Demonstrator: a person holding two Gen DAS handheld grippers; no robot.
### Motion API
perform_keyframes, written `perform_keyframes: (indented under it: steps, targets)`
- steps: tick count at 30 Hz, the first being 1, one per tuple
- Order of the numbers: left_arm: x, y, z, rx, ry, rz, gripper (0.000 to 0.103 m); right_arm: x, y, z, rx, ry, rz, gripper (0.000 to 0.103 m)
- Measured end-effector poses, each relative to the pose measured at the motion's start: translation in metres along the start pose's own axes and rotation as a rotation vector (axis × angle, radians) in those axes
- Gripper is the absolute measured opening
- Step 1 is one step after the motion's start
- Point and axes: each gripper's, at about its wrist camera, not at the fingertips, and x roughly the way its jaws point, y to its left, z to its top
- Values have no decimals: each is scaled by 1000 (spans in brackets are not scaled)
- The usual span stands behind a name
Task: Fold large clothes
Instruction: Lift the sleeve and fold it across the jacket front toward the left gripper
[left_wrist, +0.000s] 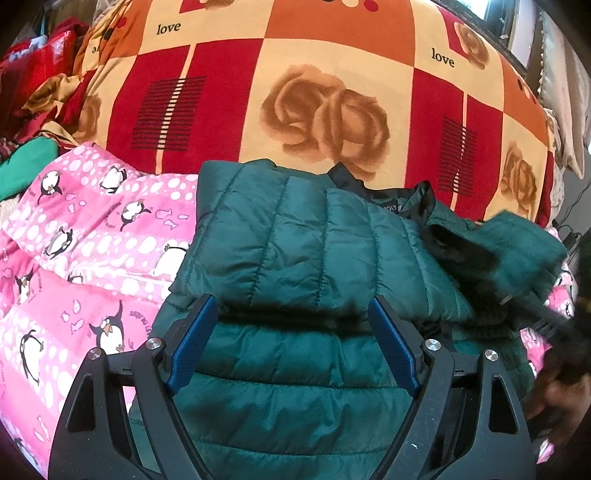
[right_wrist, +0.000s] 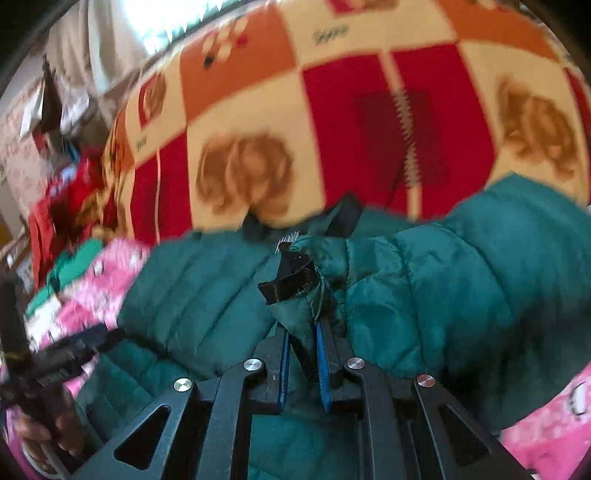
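On the bed: green quilted jacket (left_wrist: 295, 229), partly folded, lying across pink penguin blanket (left_wrist: 74, 240) and rose-patterned checked cover (left_wrist: 325, 110). Right gripper (right_wrist: 302, 325) clamped on a jacket sleeve cuff (right_wrist: 295, 284), blurred. Left gripper (left_wrist: 291, 332) wide, hovering over jacket, holding nothing.

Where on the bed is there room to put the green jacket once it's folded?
The best bare patch is the red and orange rose blanket, beyond the green jacket. It is crowded at the left, where the pink penguin blanket lies bunched beside the jacket, with heaped red clothes behind it. The jacket fills the near side.
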Motion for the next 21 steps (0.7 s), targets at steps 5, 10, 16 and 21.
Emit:
perform_keyframes:
  steps: [5,10,16,21]
  targets:
    - [2,4,1,-36,13,-53,84,23,-3,-12,41,79,24,23]
    - [5,6,-3,-87,38,-136,84,-23,-16,-21,103,9,87,66]
    - [2,-7,-1,-119,56,-209,84,-71,-33,-43,154,-88,42,66]
    - [-2,-34,12,-124,80,-253,84,-86,-45,-49,159,-164,-22,69]
